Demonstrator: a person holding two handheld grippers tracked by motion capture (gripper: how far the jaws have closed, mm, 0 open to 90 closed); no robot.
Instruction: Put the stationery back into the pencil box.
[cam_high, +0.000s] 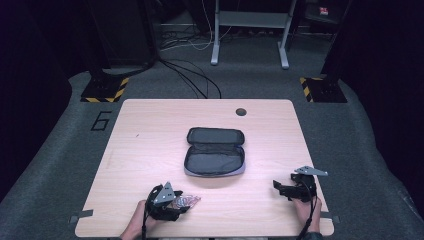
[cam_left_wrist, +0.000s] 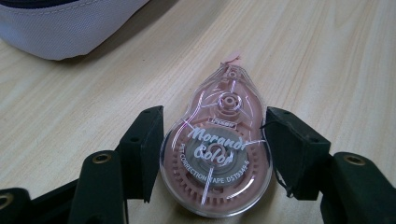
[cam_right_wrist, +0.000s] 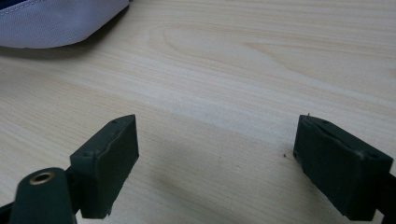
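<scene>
Possibly slipping: the left tool (cam_left_wrist: 215, 154) is only loosely bracketing the rounded correction tape (cam_left_wrist: 217, 154) near the pencil case (cam_left_wrist: 70, 28), while the right tool (cam_right_wrist: 215, 163) is gaping empty.

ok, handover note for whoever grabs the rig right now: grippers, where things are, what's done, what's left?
Left gripper: jaws on either side of the pink correction tape, close against its sides; whether they actually clamp it I cannot tell. The tape lies flat on the table near the front edge.
Right gripper: open, holding nothing, low over bare wood at the front right.
Pencil case: unzipped and lying open mid-table, looks empty in the high view.
Done: case opened, left gripper lined up on the tape.
Left, probably: close on the tape, lift it, place it in the case; the right gripper may then help zip it.
</scene>
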